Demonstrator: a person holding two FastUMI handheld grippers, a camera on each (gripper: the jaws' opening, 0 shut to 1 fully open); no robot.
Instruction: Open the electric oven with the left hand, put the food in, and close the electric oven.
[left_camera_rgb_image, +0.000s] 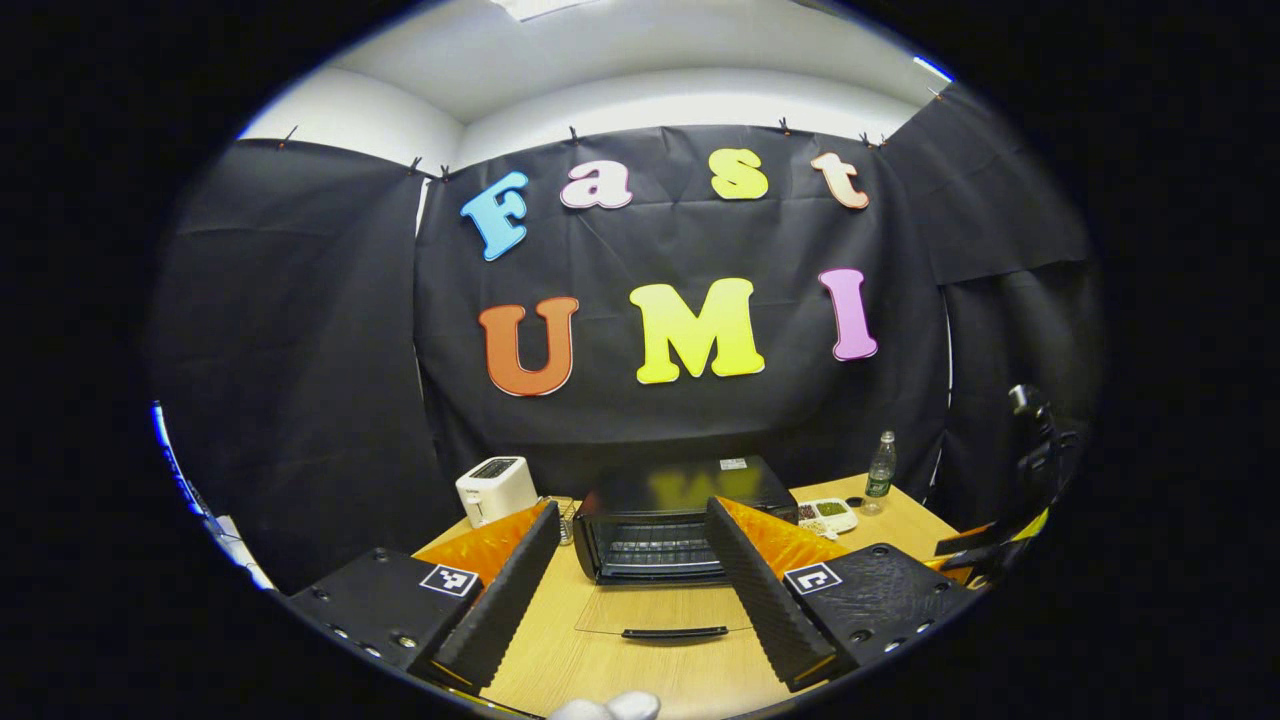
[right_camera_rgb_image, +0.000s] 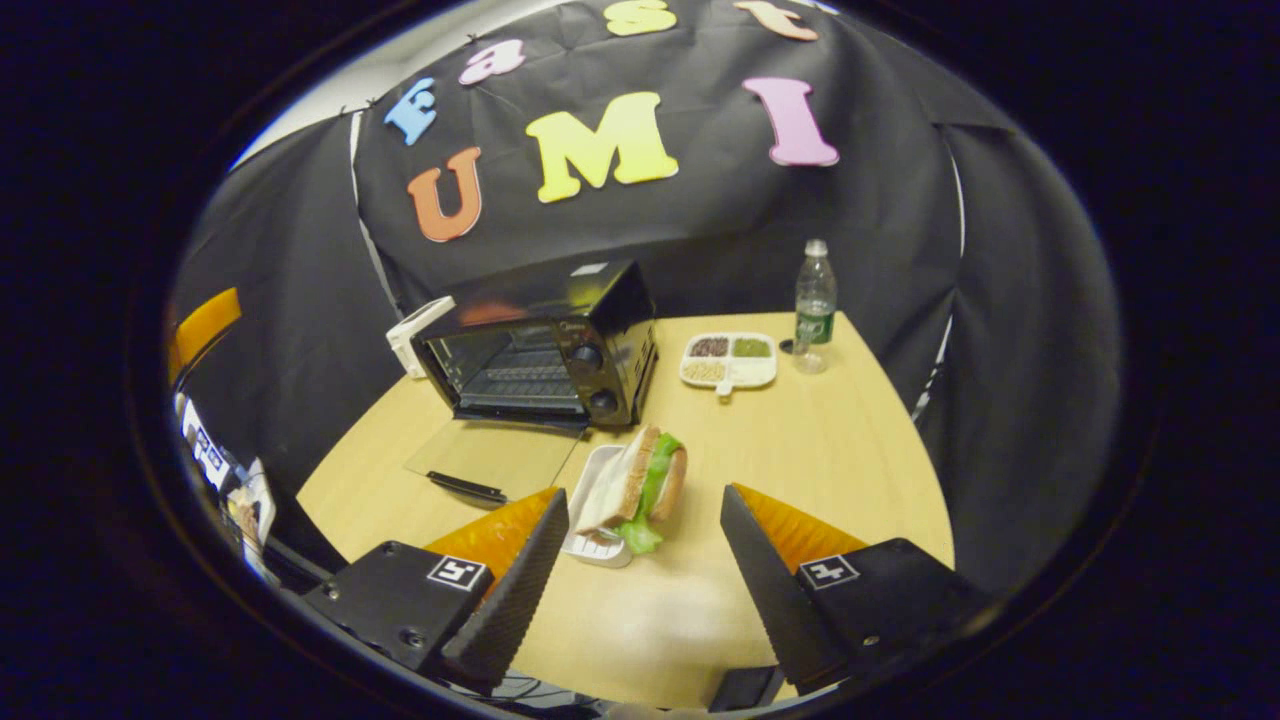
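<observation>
Standing open already – oven at centre of the right gripper view, glass door dropped flat on the table. Sandwich on its white tray, lower centre, just ahead of the right gripper – spread wide, empty. Left gripper likewise released, facing the oven. Loading and closing left to do.

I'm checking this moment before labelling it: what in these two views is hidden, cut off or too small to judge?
- Oven interior, back part: dark behind the rack in both views.
- Sandwich filling beyond the lettuce: hidden between the bread slices, right gripper view.
- Divided dish contents: too small to identify.
- Toaster: mostly hidden behind the oven in the right gripper view.
- Oven knob settings: too small to read.
</observation>
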